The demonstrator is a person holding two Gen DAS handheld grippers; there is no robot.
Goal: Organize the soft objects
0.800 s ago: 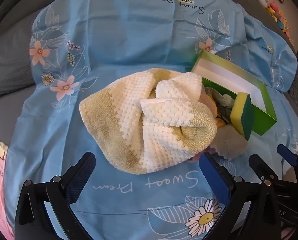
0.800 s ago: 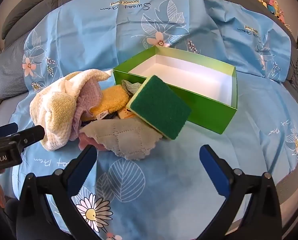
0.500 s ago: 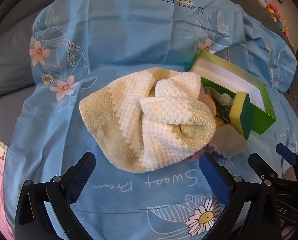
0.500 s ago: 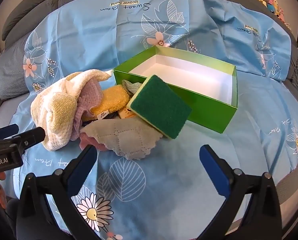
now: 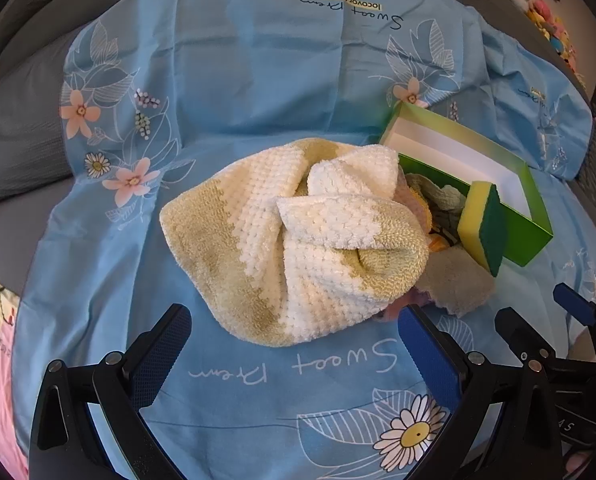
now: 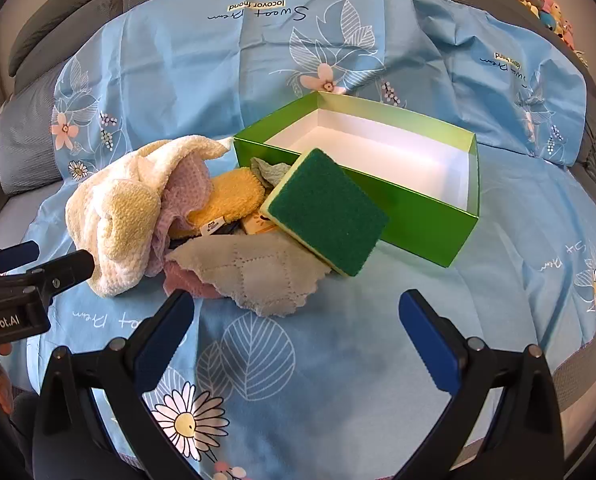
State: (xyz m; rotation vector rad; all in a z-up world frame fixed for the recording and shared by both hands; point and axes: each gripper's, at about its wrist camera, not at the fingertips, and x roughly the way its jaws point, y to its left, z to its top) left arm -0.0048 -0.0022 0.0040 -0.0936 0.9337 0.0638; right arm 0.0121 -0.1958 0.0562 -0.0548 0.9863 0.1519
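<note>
Both tongs were spread wide with nothing between the blue pads. Left tongs (image 5: 294, 348) angled steeply downward, jaws gaping. Right tongs (image 6: 296, 332) tilted down about the same, just as wide. In the left wrist view the right tongs poked in at the lower right edge, so the two sat side by side.

Cream-and-tan waffle towel (image 5: 298, 236), green-and-yellow sponge (image 6: 325, 210), green box (image 6: 429, 220) white inside, blue floral sheet (image 6: 337, 352)

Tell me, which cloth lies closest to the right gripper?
The grey cloth. Its scalloped edge lies just ahead of the open right gripper; the cream towel, pink and orange cloths sit farther back.
</note>
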